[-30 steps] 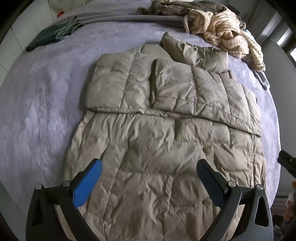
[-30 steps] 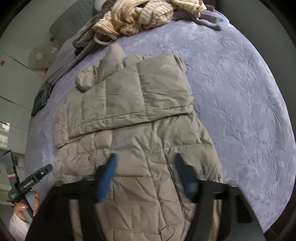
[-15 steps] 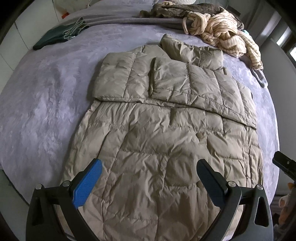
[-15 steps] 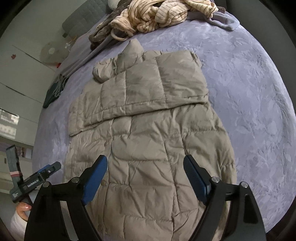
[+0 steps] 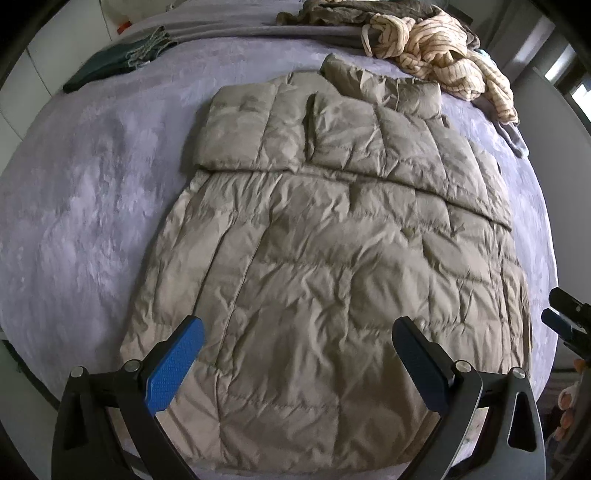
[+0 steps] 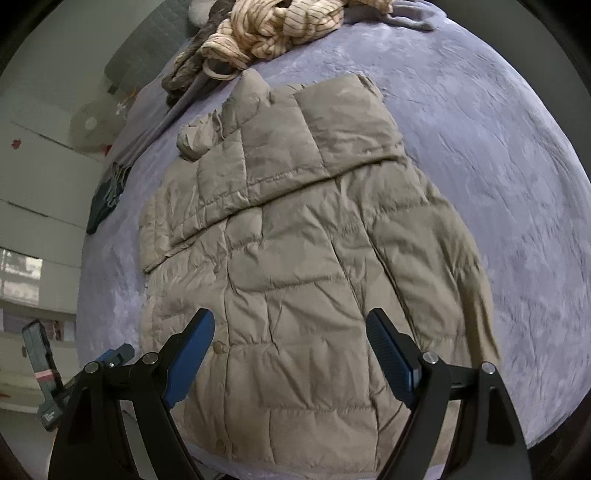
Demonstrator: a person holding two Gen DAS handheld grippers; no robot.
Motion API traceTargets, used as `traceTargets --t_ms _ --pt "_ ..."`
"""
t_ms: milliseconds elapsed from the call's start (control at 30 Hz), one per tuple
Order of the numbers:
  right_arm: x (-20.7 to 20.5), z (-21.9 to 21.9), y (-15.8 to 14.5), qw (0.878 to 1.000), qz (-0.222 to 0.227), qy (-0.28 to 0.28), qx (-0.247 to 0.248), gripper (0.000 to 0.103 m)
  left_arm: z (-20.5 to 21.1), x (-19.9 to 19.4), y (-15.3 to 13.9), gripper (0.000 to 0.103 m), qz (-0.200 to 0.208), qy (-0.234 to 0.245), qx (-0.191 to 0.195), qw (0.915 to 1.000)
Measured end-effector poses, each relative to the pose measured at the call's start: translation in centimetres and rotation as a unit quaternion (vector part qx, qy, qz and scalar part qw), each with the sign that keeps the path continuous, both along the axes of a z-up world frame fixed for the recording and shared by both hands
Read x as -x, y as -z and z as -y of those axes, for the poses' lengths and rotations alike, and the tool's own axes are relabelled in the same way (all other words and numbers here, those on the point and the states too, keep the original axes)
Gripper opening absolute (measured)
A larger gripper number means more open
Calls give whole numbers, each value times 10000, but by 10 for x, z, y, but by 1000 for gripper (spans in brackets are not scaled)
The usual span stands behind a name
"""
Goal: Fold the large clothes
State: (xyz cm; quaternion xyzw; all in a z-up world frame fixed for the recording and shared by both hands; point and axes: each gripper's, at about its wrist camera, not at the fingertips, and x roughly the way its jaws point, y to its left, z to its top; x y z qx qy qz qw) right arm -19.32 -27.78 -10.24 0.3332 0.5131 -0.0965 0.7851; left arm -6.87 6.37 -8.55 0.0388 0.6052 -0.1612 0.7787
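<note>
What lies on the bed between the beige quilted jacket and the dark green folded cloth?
Nothing: only bare lilac bedspread separates the beige quilted jacket from the dark green folded cloth, seen best in the left wrist view.

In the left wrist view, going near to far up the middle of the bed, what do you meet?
Left gripper with its jaws open, quilted beige jacket's hem and body, its sleeves folded across the chest, its collar, the striped cream garment heaped at the far edge of the purple bedspread.

Near hem of the quilted coat hidden behind the left gripper frame; striped garment ahead, cropped by the top edge.
</note>
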Motion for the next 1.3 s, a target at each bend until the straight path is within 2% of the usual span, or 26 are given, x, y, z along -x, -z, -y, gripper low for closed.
traceTargets --t_ms 67,233,467,600,700,767,867,1000,1133,1300 --pt "8 -7 2 10000 21 73 -2 86 -8 6 6 102 -46 40 11 10000" --pt "44 -18 11 9977 146 649 -118 86 -33 27 20 102 -200 115 5 9997" --pt "85 -24 27 9934 -68 1010 -540 86 -80 50 32 102 -493 -26 309 9983" --pt "113 -22 36 9889 -148 1255 -787 86 -102 61 39 102 -782 -61 724 9943" --pt "132 -21 44 9837 -211 1458 -1029 86 -117 69 46 102 -1090 -87 1179 9870" --pt "147 -19 51 9785 -212 1645 -1227 86 -126 74 55 102 -1406 -124 1499 9786" --pt "163 -16 62 9697 -221 1913 -1504 86 -135 80 73 102 -1795 -279 1783 9671" --pt "176 -15 81 9542 -166 2232 -1985 86 -134 79 95 102 -2088 -614 2047 9543" --pt "175 -15 94 9420 -44 2447 -2297 86 -128 65 100 102 -1961 -911 2326 9482" --pt "170 -13 113 9157 185 2904 -2772 86 -119 51 106 102 -1952 -1134 2291 9469"
